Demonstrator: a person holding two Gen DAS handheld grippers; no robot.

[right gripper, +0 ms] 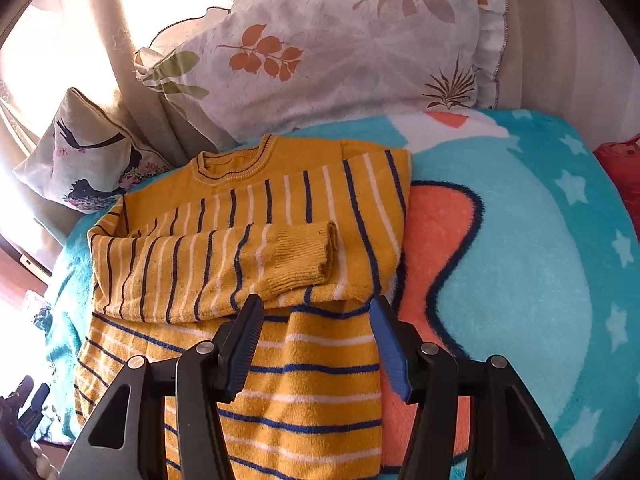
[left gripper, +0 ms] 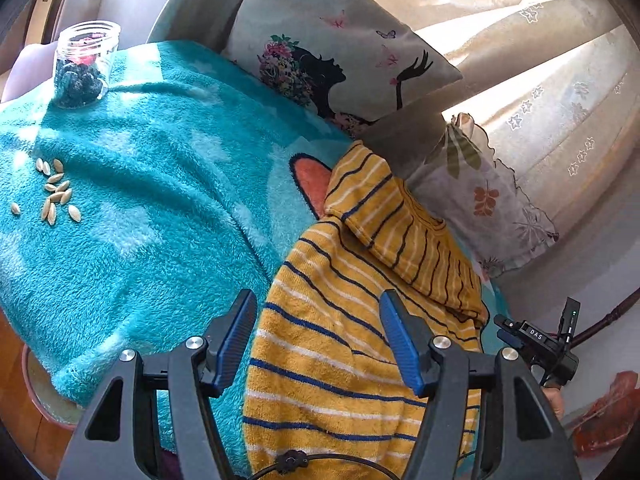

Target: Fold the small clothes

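Striped sweater shows both views; jar, seeds left only.

Nubby knit sweater on fluffy fleece blanket; clear glossy plastic jar.

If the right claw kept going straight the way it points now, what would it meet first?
Most likely the yellow striped sweater: the open right claw points down at its body, just below the folded-over sleeve cuff. Depth is hard to judge.
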